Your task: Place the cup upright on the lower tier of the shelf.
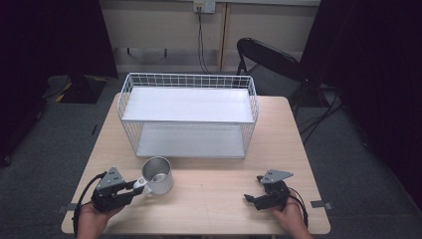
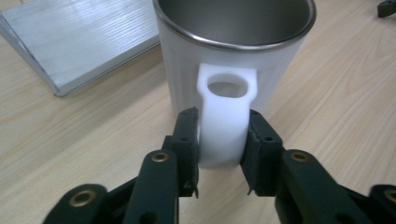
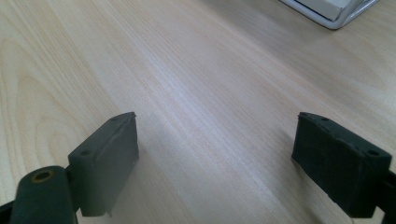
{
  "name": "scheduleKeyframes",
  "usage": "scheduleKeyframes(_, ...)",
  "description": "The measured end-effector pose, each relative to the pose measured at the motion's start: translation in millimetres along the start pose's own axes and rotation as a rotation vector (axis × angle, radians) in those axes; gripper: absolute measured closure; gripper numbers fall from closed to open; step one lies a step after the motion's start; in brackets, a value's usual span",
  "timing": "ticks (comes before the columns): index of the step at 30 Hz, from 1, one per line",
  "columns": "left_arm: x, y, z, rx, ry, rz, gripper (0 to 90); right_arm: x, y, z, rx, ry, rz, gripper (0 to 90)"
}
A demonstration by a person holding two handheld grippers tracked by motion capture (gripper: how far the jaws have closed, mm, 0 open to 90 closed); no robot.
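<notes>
Right gripper [image 3: 217,163] low over pale wood table [image 3: 196,74], jaws spread wide, bare tabletop between them. Left jaw's pad faces inward, brass pivot at bottom left corner. Corner of white rack base [image 3: 334,11] lies on table at top right, well apart from jaws.

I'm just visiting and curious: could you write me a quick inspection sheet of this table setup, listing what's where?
Surface: light wooden table, bare at the front.
Job's things: white mug with steel interior, upright, in front of the white wire shelf rack.
Clutter: nothing seen.
Grippers: left gripper shut on the mug's white handle; right gripper open over bare wood, holding nothing.
Cables: one trails from each gripper; another hangs from a wall socket.
Surroundings: black folding chair behind the table, grey carpet, dark curtains.
</notes>
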State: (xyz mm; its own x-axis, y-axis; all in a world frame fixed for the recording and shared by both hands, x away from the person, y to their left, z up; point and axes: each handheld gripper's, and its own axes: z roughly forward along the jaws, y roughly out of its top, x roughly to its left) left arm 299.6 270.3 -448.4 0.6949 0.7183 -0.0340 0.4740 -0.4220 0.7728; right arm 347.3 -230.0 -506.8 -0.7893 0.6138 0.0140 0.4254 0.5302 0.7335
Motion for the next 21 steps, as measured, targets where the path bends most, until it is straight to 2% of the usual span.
scheduleKeyframes(1,0.0,0.0,0.0,0.0,0.0,0.0,70.1,0.0,0.0,0.0,0.0,0.0,0.0,13.4)
scheduleKeyframes(3,-2.3,0.4,1.2,-0.002,-0.007,0.029,71.2,0.0,0.0,0.0,0.0,0.0,0.0,13.4)
scheduleKeyframes(6,-3.6,1.0,1.0,0.002,-0.001,0.034,71.6,0.0,0.0,0.0,0.0,0.0,0.0,13.4)
scheduleKeyframes(9,-4.1,1.0,1.2,-0.007,0.004,0.034,71.8,0.0,0.0,0.0,0.0,0.0,0.0,13.4)
scheduleKeyframes(19,-5.0,3.1,2.0,0.014,0.008,0.018,70.8,0.0,-0.1,0.0,0.0,0.0,0.0,13.4)
scheduleKeyframes(21,-4.6,3.9,2.5,0.01,0.008,0.007,67.2,0.0,-0.1,0.0,0.0,-0.001,-0.001,13.4)
